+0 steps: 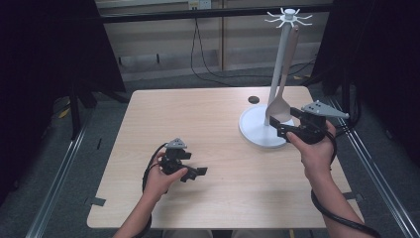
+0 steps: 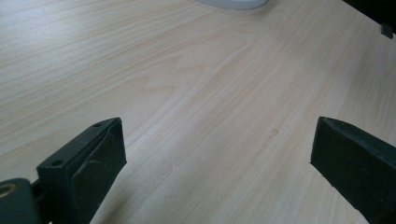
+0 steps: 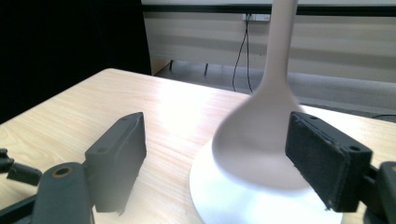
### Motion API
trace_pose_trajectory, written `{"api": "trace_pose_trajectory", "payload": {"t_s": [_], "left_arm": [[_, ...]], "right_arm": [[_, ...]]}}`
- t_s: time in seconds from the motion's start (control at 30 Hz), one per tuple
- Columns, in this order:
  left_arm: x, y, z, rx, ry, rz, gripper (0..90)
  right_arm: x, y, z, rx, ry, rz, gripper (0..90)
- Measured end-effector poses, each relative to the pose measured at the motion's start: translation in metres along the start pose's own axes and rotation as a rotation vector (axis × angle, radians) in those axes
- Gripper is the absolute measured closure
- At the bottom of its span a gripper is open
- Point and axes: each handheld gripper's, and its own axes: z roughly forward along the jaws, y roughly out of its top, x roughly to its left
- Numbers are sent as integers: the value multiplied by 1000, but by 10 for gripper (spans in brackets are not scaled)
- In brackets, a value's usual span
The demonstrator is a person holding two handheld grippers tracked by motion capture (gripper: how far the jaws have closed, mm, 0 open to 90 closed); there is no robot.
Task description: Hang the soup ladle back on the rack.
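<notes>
A white stand point(image 1: 280, 69) with hooks at its top rises from a round white base point(image 1: 250, 130) at the table's far right. A pale spoon point(image 1: 280, 106) hangs from a hook, bowl down, just above the base. My right gripper point(image 1: 288, 122) is open with its jaws on either side of the spoon's bowl. In the right gripper view the spoon point(image 3: 254, 135) sits between the jaws, close to the right one, over the base point(image 3: 233, 200); the gripper point(image 3: 215, 154) holds nothing. My left gripper point(image 1: 195, 163) rests low over the near middle of the table, open point(image 2: 217, 154) and empty.
The light wooden table point(image 1: 198, 124) carries a small black round disc point(image 1: 253, 99) behind the stand's base. Metal rails run along both sides of the table, and cables lie on the floor beyond its far edge. The base's edge point(image 2: 233, 3) shows at the top of the left gripper view.
</notes>
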Motion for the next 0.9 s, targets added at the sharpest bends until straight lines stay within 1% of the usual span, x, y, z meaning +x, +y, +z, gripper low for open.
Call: {"api": "trace_pose_trajectory", "payload": {"t_s": [0.1, 0.27, 0.37, 0.4, 0.47, 0.57, 0.6, 0.67, 0.8, 0.83, 0.87, 0.9], "left_arm": [[-1, 0, 0, -5, -8, 0, 31], [-1, 0, 1, 2, -8, 3, 31], [-1, 0, 1, -1, -5, -2, 31], [-1, 0, 2, -3, -6, -6, 31], [-1, 0, 2, 1, -6, -2, 31], [-1, 0, 2, 3, -5, 4, 31], [-1, 0, 2, 3, -5, 3, 31], [-1, 0, 2, 2, -6, 3, 31], [-2, 0, 2, 3, -6, 3, 31], [-2, 0, 2, 3, -6, 5, 31], [-2, 0, 2, 4, -6, 4, 31], [-1, 0, 2, 3, -7, 3, 31]], "right_arm": [[1, -6, -2, 9, -6, -11, 186], [2, -19, -2, 34, 24, -11, 155], [3, -30, -1, 60, 30, -18, 143], [3, -30, -1, 60, 30, -18, 143], [4, -38, -2, 69, 40, -11, 138], [5, -42, -3, 76, 39, -19, 136], [5, -47, -5, 83, 45, -22, 134], [6, -49, -6, 86, 43, -19, 133], [8, -62, -6, 103, 57, -24, 129], [8, -62, -6, 103, 57, -24, 129], [9, -67, -5, 113, 66, -22, 127], [9, -67, -5, 113, 66, -22, 127]]}}
